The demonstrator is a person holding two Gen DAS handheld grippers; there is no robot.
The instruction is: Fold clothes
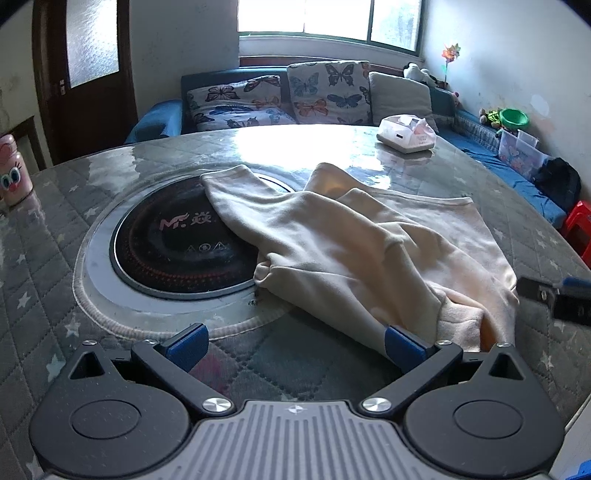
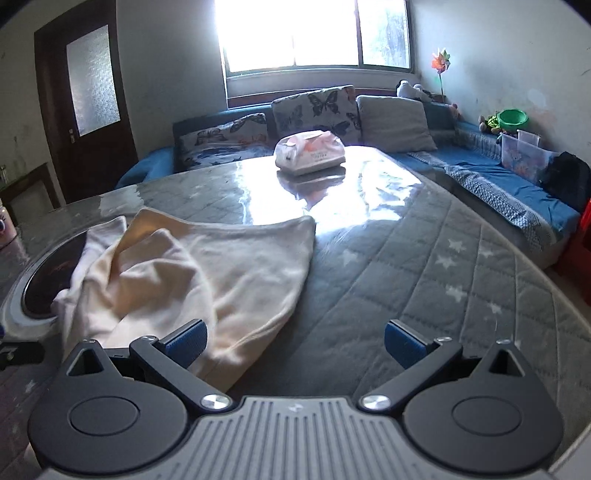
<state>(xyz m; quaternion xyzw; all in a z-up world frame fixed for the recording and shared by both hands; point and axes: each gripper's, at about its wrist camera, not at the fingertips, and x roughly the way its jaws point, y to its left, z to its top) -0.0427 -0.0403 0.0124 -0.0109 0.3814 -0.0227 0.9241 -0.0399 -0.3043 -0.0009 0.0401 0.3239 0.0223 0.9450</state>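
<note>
- Starting nearest, the left gripper hovers low over the quilted table with its blue-padded fingers spread wide and nothing between them; the right-hand pad sits just at the near edge of the cream garment, though I cannot tell whether it touches the cloth.
- The right gripper is likewise agape and empty, its left pad over the garment's near hem and its right pad over bare quilting.
- A little farther, the garment lies crumpled on the table, bunched into loose ridges, one sleeve or flap thrown left across the round black cooktop set into the table, the body spreading right.
- Judged from this, the folding has barely begun: no clean crease or squared edge shows, so the cloth seems to need flattening first, then all its folds.
- Farther on, a tissue box stands on the glossy far part of the table, well apart from the garment.
- Farthest, a blue sofa with butterfly cushions runs under a bright window, and a dark door stands at far left.
</note>
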